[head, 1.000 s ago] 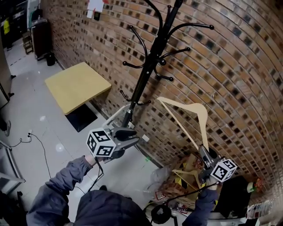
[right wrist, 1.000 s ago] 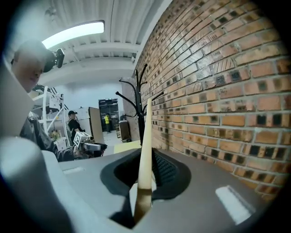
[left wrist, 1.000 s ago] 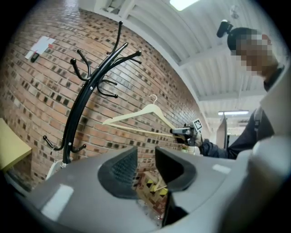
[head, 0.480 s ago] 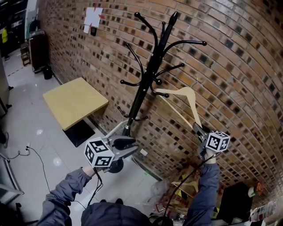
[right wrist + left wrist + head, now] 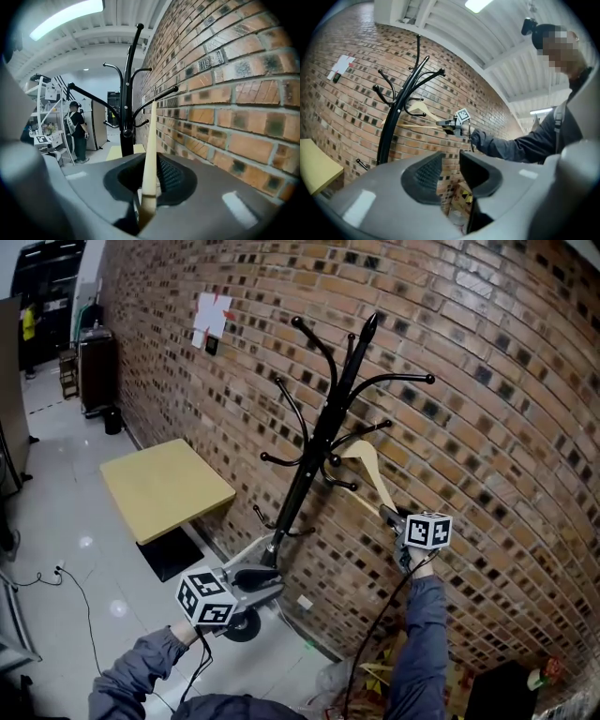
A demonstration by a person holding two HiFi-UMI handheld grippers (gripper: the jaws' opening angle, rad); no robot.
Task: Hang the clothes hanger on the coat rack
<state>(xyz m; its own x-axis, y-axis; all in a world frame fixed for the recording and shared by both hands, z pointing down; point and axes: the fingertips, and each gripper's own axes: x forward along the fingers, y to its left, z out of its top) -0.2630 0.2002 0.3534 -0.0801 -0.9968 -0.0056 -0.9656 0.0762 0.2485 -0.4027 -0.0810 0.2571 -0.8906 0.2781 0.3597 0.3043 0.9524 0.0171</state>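
A black coat rack (image 5: 314, 465) with curved arms stands against the brick wall. My right gripper (image 5: 389, 515) is shut on the lower end of a pale wooden hanger (image 5: 368, 470) and holds it up at the rack's right side, its top close to the middle arms. Whether the hanger touches an arm, I cannot tell. In the right gripper view the hanger arm (image 5: 150, 154) runs from between the jaws toward the rack (image 5: 126, 103). My left gripper (image 5: 272, 579) is low and to the left, open, with nothing between its jaws. Its view shows the rack (image 5: 396, 117) and the hanger (image 5: 419, 108).
A square yellow table (image 5: 164, 486) stands left of the rack by the brick wall (image 5: 487, 427). Bags and clutter (image 5: 375, 676) lie on the floor at the lower right. A cable (image 5: 47, 582) trails over the tiles. A person (image 5: 77, 131) stands far off by shelves.
My right gripper has carried the hanger up and to the left, from beside the floor clutter to the rack's arms. The left gripper has stayed low and open.
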